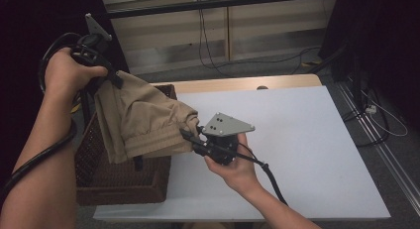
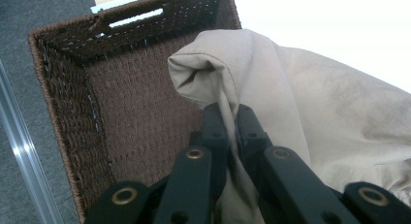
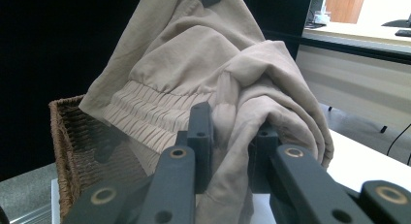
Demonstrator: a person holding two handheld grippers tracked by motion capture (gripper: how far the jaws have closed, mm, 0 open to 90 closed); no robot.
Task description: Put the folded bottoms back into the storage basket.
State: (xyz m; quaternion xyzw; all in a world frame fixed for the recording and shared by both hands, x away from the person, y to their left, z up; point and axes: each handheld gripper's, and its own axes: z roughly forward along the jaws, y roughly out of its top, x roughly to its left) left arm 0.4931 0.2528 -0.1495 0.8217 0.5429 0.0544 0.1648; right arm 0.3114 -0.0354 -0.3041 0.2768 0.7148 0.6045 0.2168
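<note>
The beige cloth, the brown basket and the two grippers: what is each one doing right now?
Beige fabric garment with a ribbed elastic band: lifted off the table, bunched, hanging over the basket, held at two spots.
Dark brown woven wicker basket: upright at the table's left edge; the part of its floor in view is bare.
Left gripper: shut on the garment.
Right gripper: shut on the garment.
White table: bare where it shows.

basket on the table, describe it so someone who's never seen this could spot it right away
Start at the white table and go to its left edge. The basket sits there, under the beige garment that both grippers hold up. It is dark brown woven wicker, rectangular, with a slot handle in its end wall.
</note>
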